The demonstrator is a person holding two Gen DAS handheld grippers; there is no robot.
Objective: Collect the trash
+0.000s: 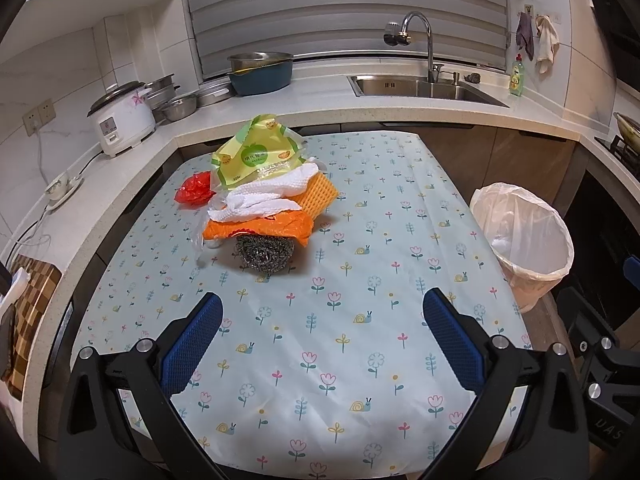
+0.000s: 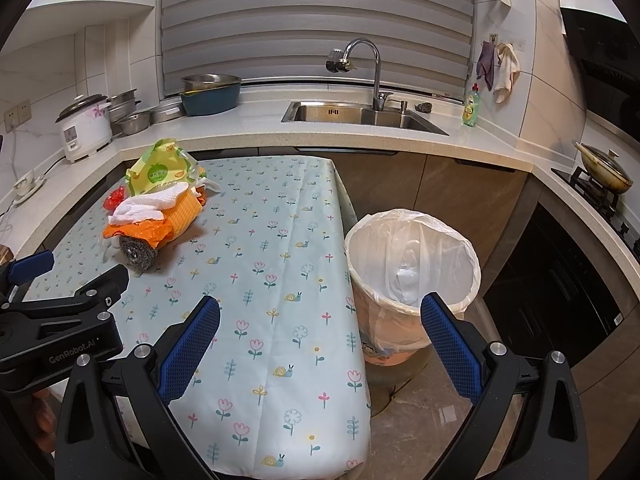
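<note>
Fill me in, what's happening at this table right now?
A person holds two grippers above the flowered table. The left gripper and the right gripper are both open and empty. The trash pile, with a steel scourer at its front, sits untouched on the table. The lined bin stands on the floor at the table's right side.

**Colours and patterns on the table**

Pale blue tablecloth [image 1: 360,240], printed with small flowers and snails. Far left: green-yellow packet [image 1: 256,152], red wrapper [image 1: 195,193], white paper towel [image 1: 272,198], orange bag [image 1: 260,228], grey steel scourer [image 1: 264,253]. Right: white-lined bin [image 2: 412,280].
</note>
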